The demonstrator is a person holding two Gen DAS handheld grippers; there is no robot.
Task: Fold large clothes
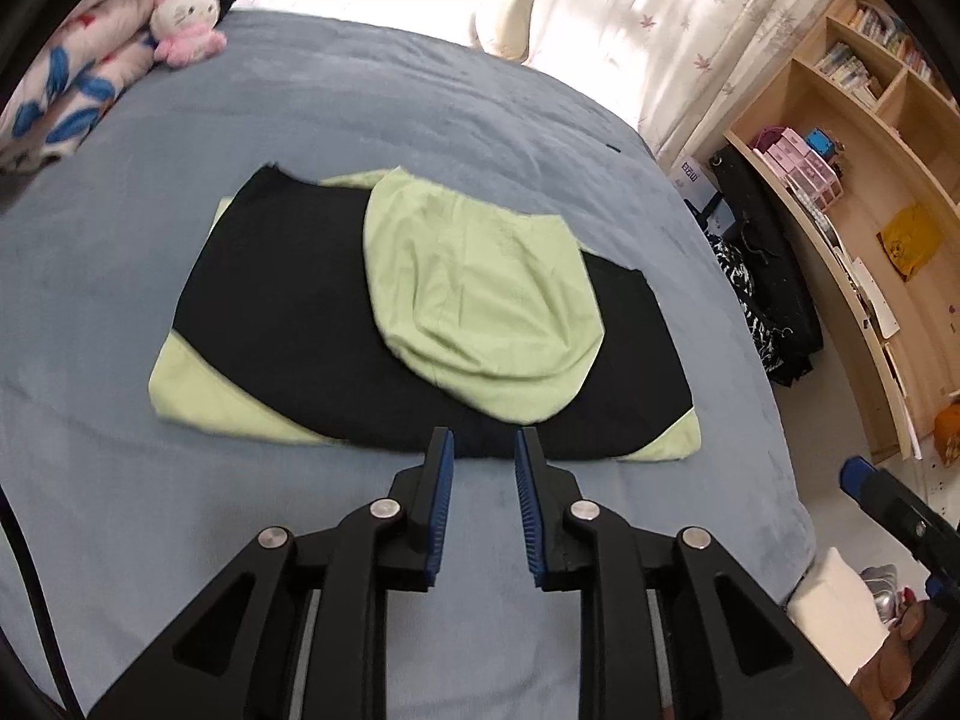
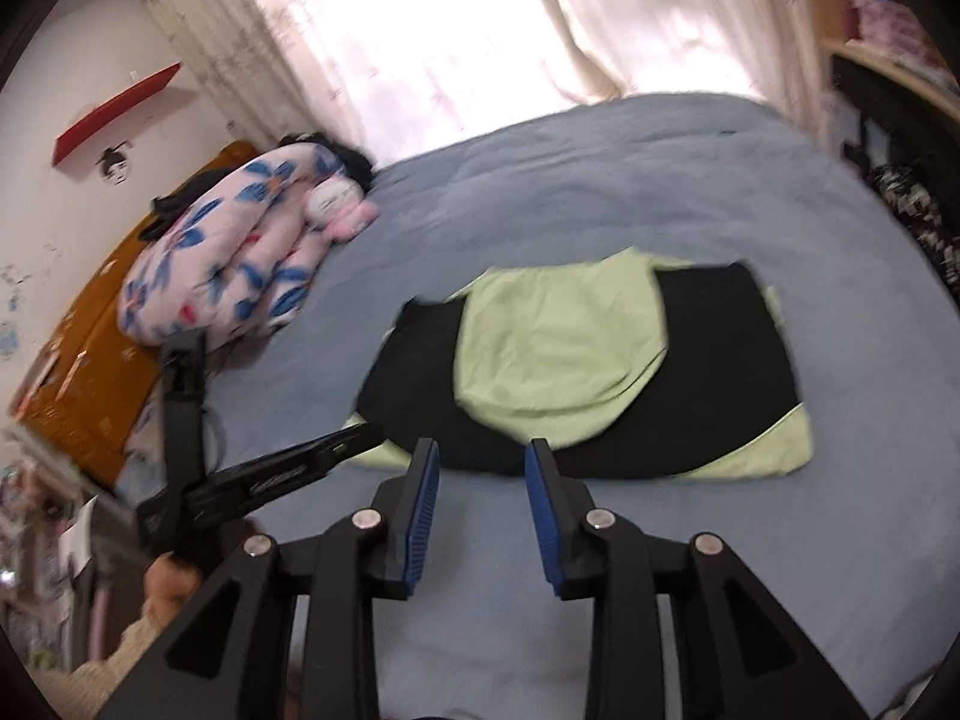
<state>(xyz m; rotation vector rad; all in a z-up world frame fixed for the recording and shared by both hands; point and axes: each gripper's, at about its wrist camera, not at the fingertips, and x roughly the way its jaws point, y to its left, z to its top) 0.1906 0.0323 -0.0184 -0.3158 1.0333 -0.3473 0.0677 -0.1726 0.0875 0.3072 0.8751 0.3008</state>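
Green-and-black garment point(image 1: 420, 312) lies folded beyond both empty jaws.

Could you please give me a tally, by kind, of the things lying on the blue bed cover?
Folded green-and-black garment: 1
Plush toy: 1
Flowered quilt bundle: 1
Total: 3 on the blue bed cover

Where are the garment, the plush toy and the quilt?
garment point(image 1: 288, 300), left wrist view, black panel.
plush toy point(image 1: 183, 18), left wrist view, white head.
quilt point(image 2: 240, 252), right wrist view, flowered middle.
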